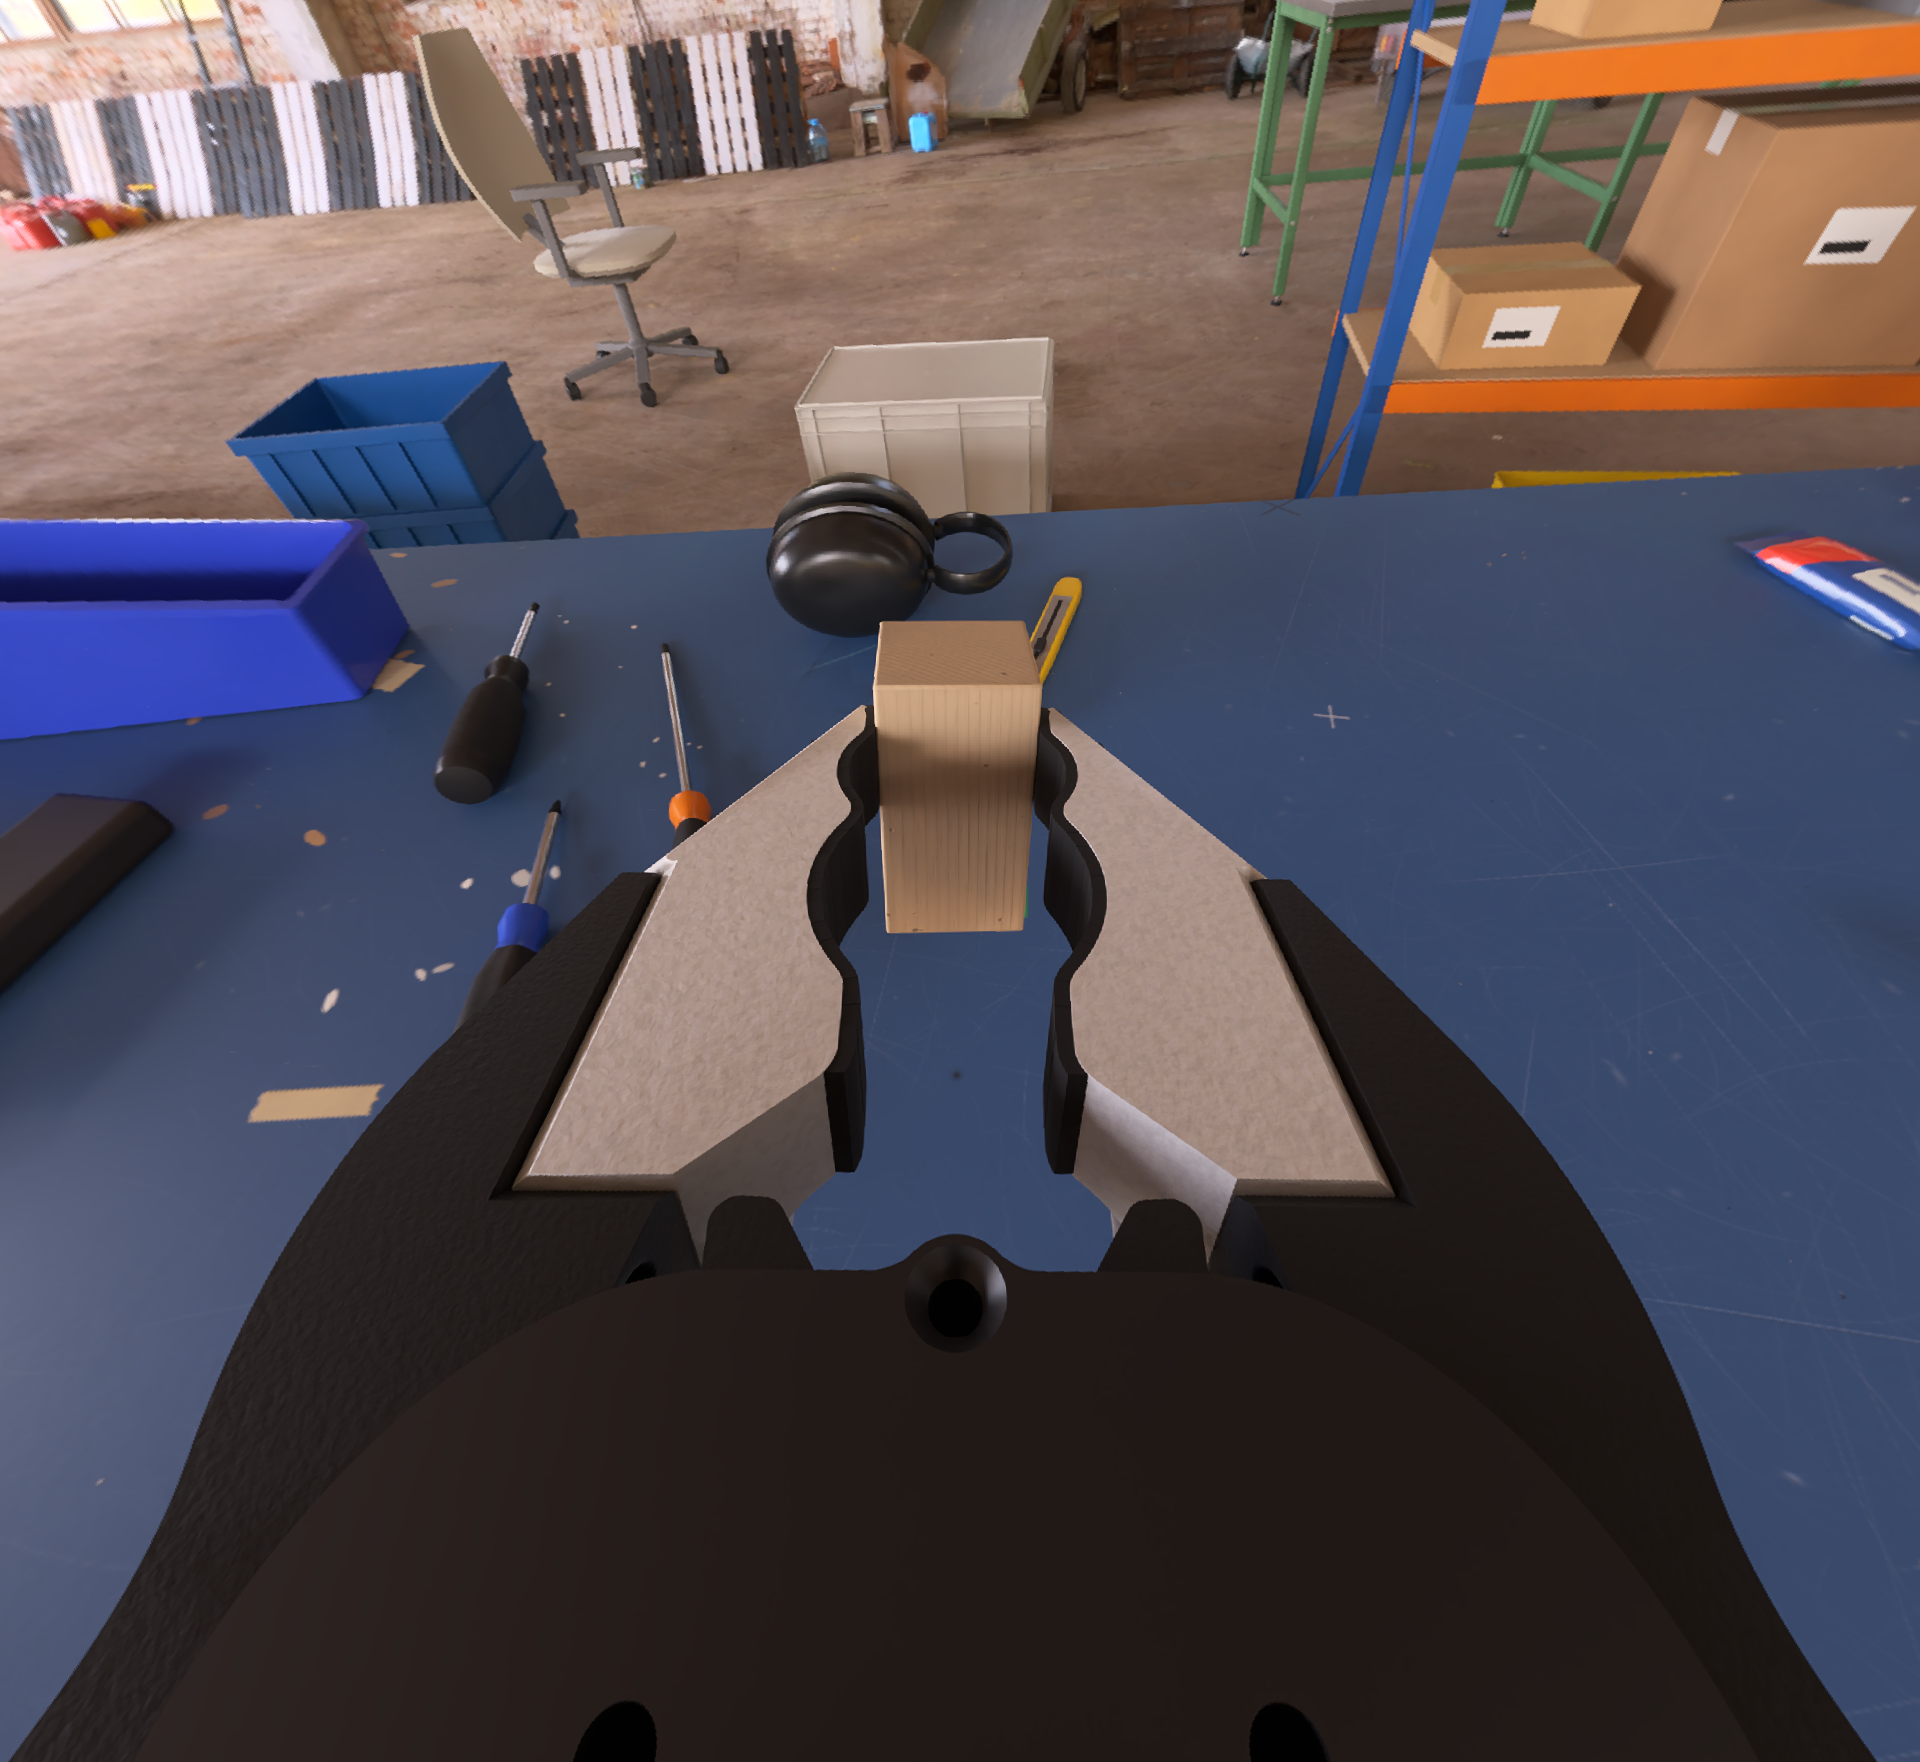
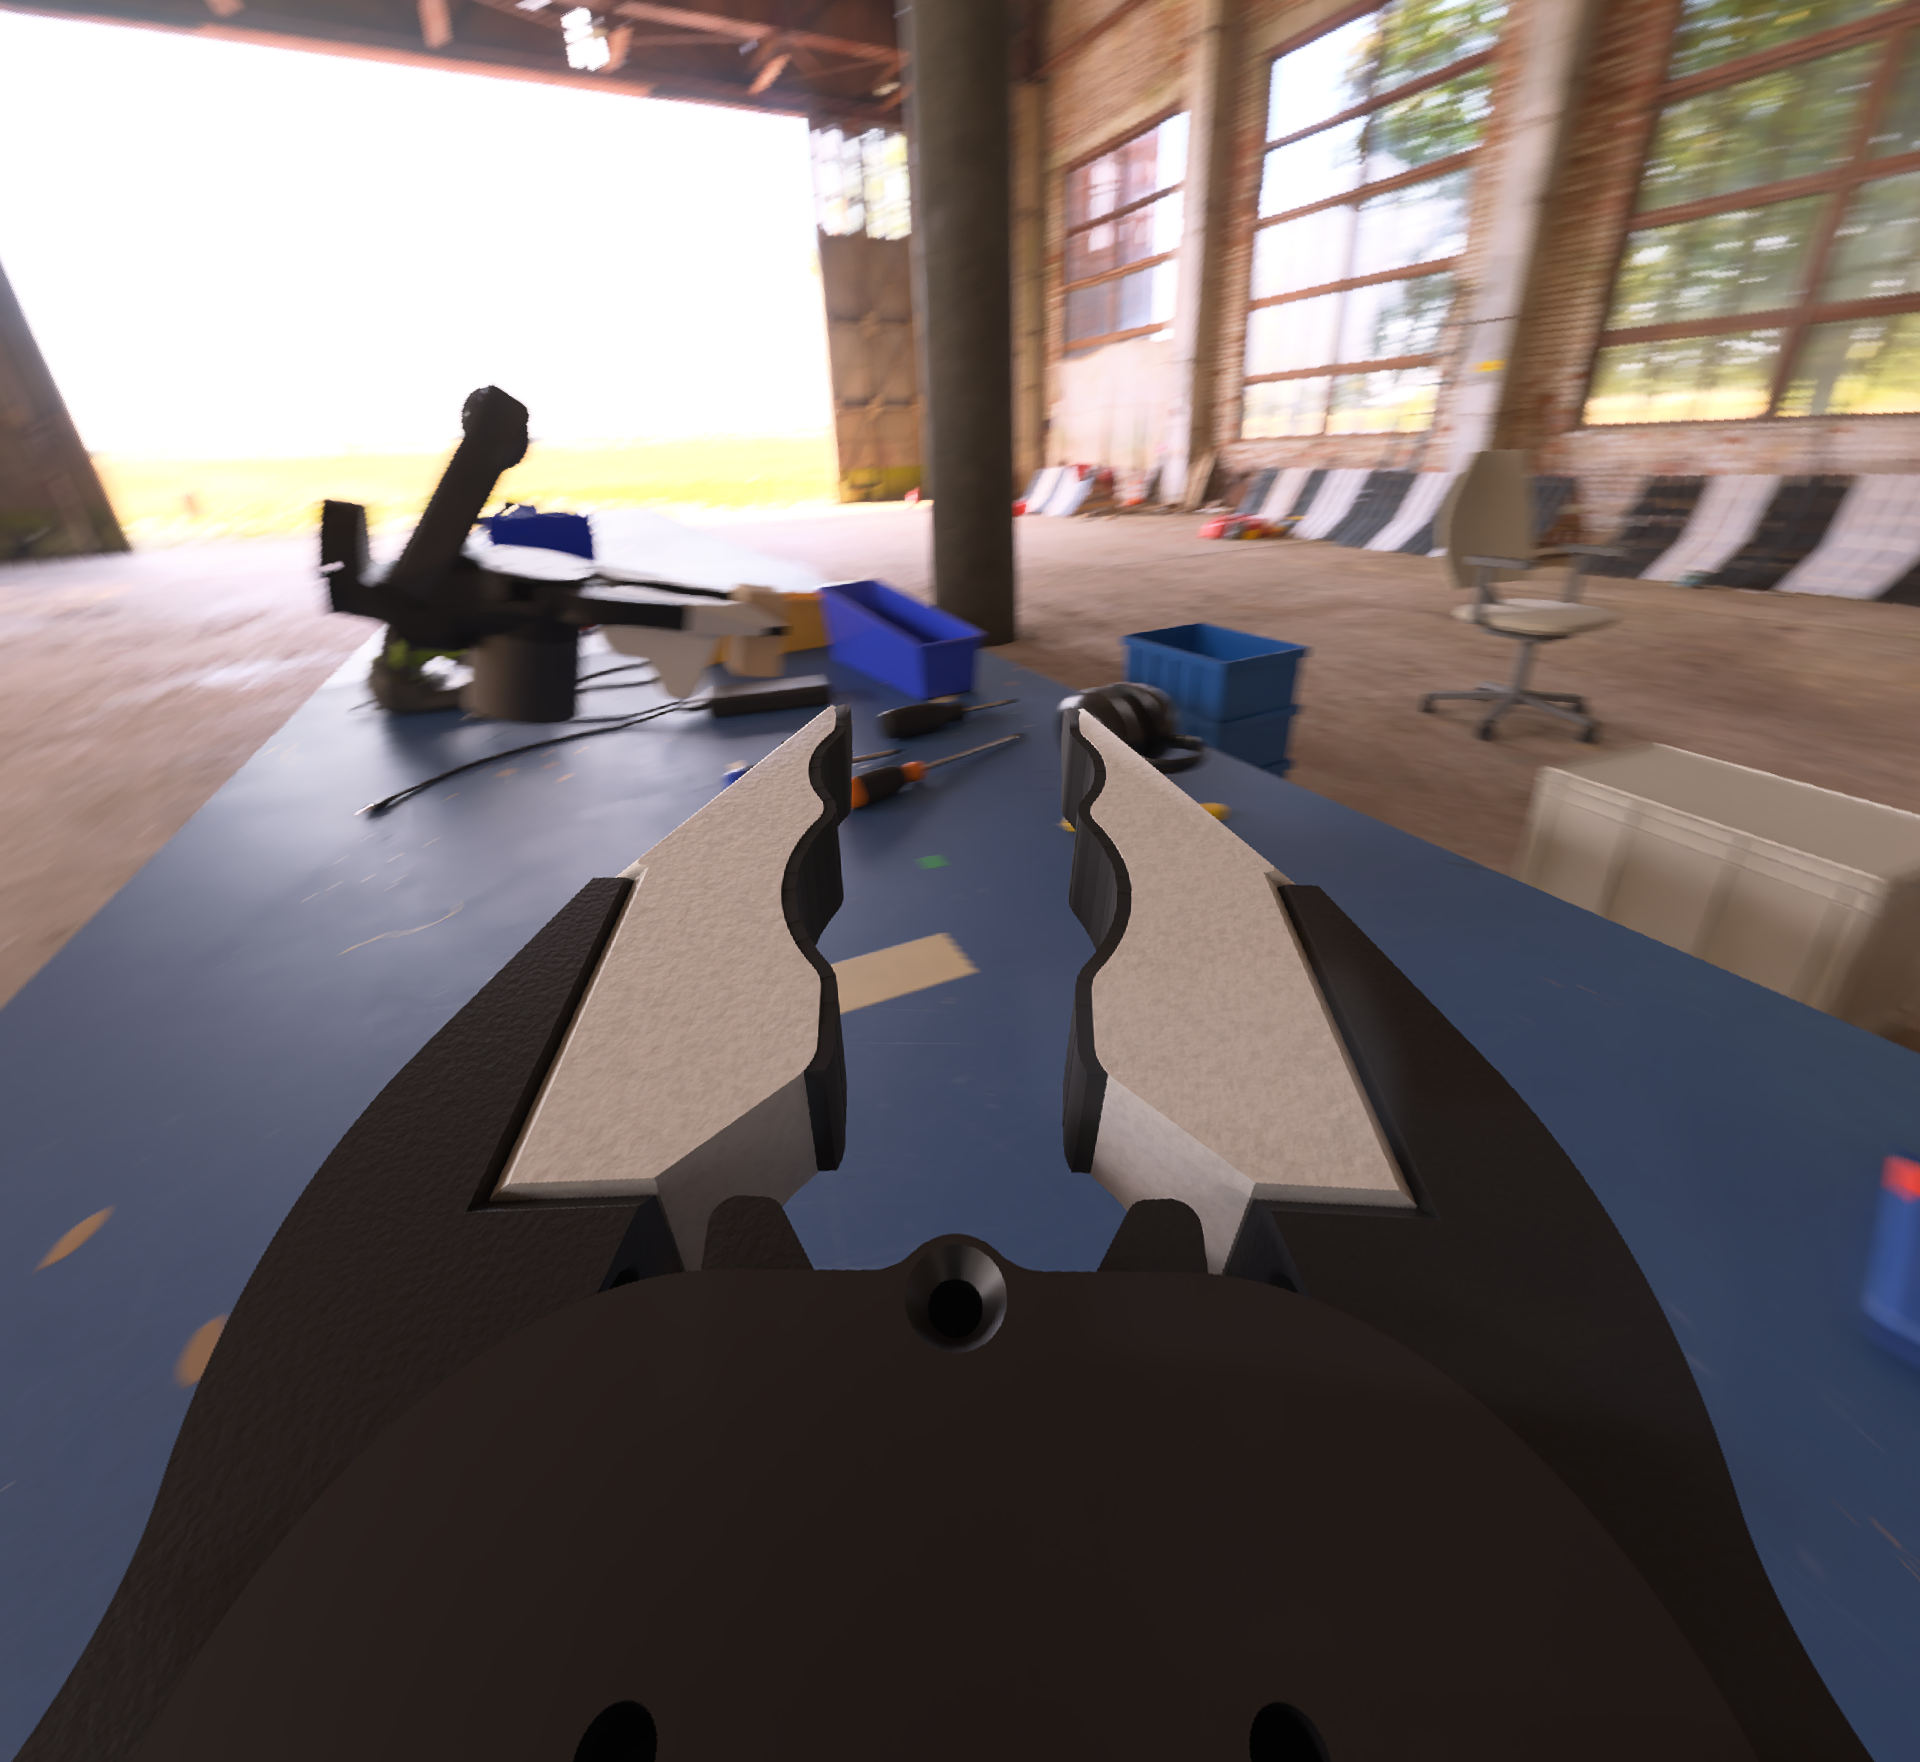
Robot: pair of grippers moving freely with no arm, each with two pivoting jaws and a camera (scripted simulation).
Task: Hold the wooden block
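Three screwdrivers (image 1: 675, 741) lie on the blue table (image 1: 1455, 881). Black headphones (image 1: 852, 554) and a yellow knife (image 1: 1058, 621) sit near its far edge. A blue box (image 1: 187, 616) sits near its left edge.

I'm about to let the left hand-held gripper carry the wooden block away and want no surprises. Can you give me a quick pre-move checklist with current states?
1. Wooden block between the left hand-held gripper fingertips: ok, both pads touch its sides.
2. Block off the blue table: ok, its lower end hangs above the surface.
3. Grip depth: not ok, only the tips pinch its upper part.
4. Block straight: ok, roughly upright.
5. Right hand-held gripper free: ok, open and empty.
6. Clearance from the black headphones and yellow utility knife beyond: cannot tell.
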